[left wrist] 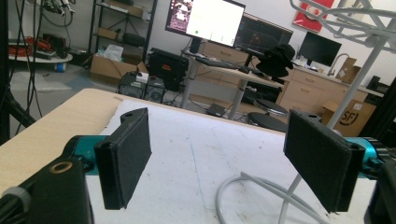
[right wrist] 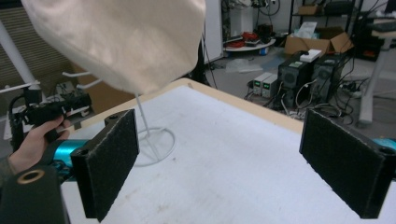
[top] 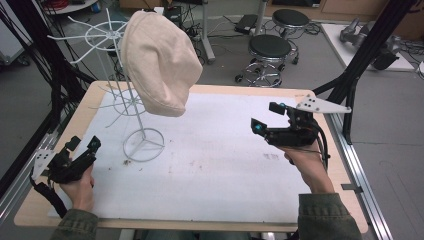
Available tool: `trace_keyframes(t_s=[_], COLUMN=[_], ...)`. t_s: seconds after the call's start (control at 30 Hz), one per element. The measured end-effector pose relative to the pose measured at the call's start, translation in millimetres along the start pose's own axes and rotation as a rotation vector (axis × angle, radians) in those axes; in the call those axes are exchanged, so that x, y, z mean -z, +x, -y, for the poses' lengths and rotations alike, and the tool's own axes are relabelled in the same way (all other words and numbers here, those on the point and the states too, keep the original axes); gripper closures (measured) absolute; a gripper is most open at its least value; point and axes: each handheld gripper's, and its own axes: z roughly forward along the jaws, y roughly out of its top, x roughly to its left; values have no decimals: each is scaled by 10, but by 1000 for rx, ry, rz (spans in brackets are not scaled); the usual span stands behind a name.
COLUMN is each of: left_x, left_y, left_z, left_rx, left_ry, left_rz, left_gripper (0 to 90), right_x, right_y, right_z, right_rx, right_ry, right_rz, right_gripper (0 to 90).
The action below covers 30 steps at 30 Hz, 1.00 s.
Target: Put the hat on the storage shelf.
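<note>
Landmark = white wire hat stand point(top: 131, 100), standing on white mat point(top: 215, 160) that covered most of wooden table point(top: 90, 100). Nearest the person, high view: L hand point(top: 80, 187) at near-left table edge, holding left gripper point(top: 84, 144) low over the mat, near side and left of stand's ring base point(top: 143, 145), apart from it; jaws parted w/ nothing between. Left gripper view confirmed: left gripper point(left wrist: 219, 154) wide, black pads point(left wrist: 126, 154) well apart, bare mat between, ring base point(left wrist: 252, 191) and stand's upright point(left wrist: 359, 74) just beyond, to the right-hand jaw side. R hand point(top: 307, 162) raised over mat, well to the right of stand; right gripper point(top: 267, 117) pointed toward the stand, grey three-cornered plate point(top: 322, 106) on top, cable trailing down by the wrist. Right gripper view: right gripper point(right wrist: 219, 158) wide open, empty; pads point(right wrist: 112, 158) framed bare mat; stand base point(right wrist: 152, 142) beyond the left-hand pad; L hand point(right wrist: 32, 140) w/ its gripper further off at frame left. Cream cloth cap point(top: 160, 60) hung on the stand's upper arms, tilted, drooping to stand's right side, clear of mat; neither gripper touching it. Cap point(right wrist: 121, 37) hung above and beyond right gripper's pads. Behind the table, past the stand: two black stools point(top: 270, 55) on grey floor, cables, desk legs. Left gripper view bkgd: monitors point(left wrist: 215, 21), shelving, cardboard boxes.
</note>
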Motion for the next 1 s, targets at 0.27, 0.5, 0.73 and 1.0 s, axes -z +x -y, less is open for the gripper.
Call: trace_keyframes(t_s=[0.27,0.5,0.73,1.0], left_x=[73,122,138,134], left_y=[-12,-3,9,-6], left_z=[-1,-2,-3,10], left_rx=[-1,-3,-6,-9], left_ry=[3,8,9,13], left_rz=[16,19,13,14], left_gripper=[232,233,232,232], right_x=[208,344,417,526], right_y=[-41,-69,-121,-120], right_z=[493,932,1242,1517], right_rx=[-63,-104,-140,-111], right_ry=[0,8,20,-55], right_rz=[44,97,199,527], right_gripper=[109,87,86,86])
